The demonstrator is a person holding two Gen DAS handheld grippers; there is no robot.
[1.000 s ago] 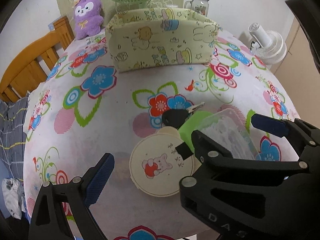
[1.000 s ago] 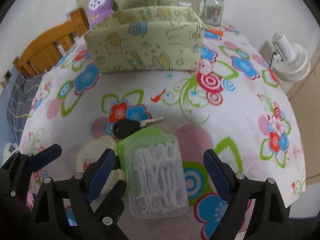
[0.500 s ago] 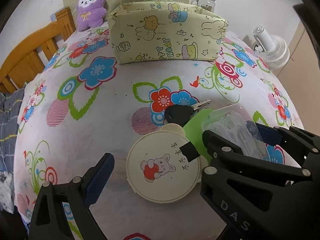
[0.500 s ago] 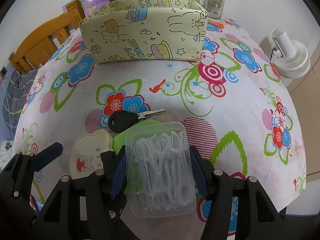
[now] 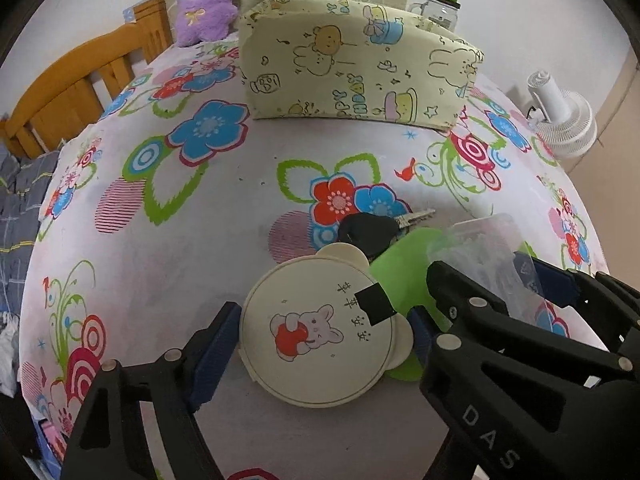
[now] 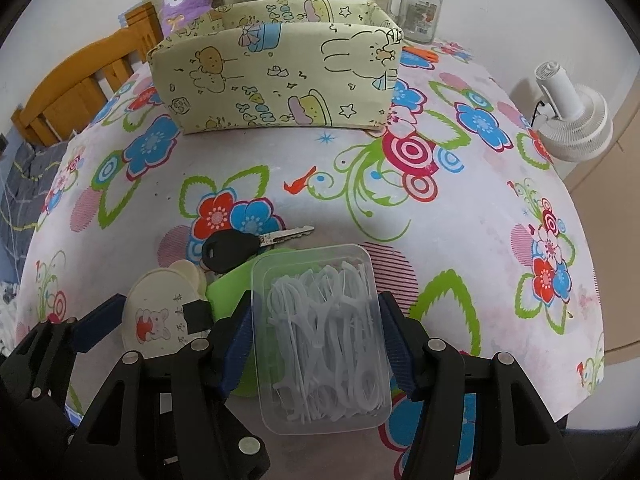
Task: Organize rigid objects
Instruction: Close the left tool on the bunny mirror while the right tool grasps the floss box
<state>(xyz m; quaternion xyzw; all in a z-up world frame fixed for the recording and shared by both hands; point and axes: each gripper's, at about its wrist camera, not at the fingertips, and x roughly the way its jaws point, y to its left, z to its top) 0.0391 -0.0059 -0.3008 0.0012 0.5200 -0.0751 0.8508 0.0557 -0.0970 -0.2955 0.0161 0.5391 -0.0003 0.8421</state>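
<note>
Clear floss-pick box (image 6: 324,336) sits pinched in the right tool (image 6: 316,344); left tool (image 5: 320,340) closing round the cream disc (image 5: 320,332).

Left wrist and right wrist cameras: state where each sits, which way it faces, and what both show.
Left wrist: on the left claw, tilted down at the table; its pads flank the round cream lid, having just been closing; the right claw crosses at lower right.
Right wrist: on the right claw, tilted down; its pads grip the clear floss pick box; the left claw shows at lower left.
Shared: lid, box, black key, yellow fabric bin.
</note>
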